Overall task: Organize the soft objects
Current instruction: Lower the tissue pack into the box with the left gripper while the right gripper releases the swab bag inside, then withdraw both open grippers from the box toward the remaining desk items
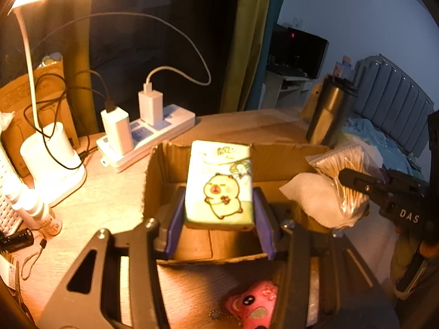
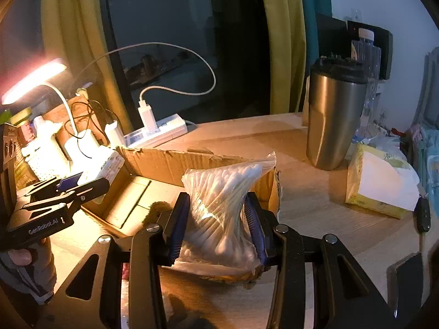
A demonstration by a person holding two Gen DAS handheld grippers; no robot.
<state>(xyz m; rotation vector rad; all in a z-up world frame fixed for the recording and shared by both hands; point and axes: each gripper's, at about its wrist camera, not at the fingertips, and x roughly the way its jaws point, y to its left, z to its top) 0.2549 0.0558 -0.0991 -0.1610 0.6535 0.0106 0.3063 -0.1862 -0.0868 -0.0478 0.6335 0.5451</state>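
Observation:
My left gripper (image 1: pixel 219 213) is shut on a tissue pack (image 1: pixel 219 183) printed with a cartoon animal and holds it over the open cardboard box (image 1: pixel 167 164). My right gripper (image 2: pixel 216 224) is shut on a clear bag of cotton swabs (image 2: pixel 222 200) at the box's right edge (image 2: pixel 164 164). The bag also shows in the left wrist view (image 1: pixel 343 175), with a white soft pad (image 1: pixel 310 197) beside it. The left gripper shows in the right wrist view (image 2: pixel 82 186) at the left. A pink plush keychain (image 1: pixel 255 304) lies on the table in front of the box.
A power strip (image 1: pixel 153 131) with chargers and cables, and a lit desk lamp (image 1: pixel 49 159), stand left of the box. A steel tumbler (image 2: pixel 332 115) and a yellow tissue box (image 2: pixel 381 183) stand to the right. Small bottles (image 1: pixel 35 213) lie at the far left.

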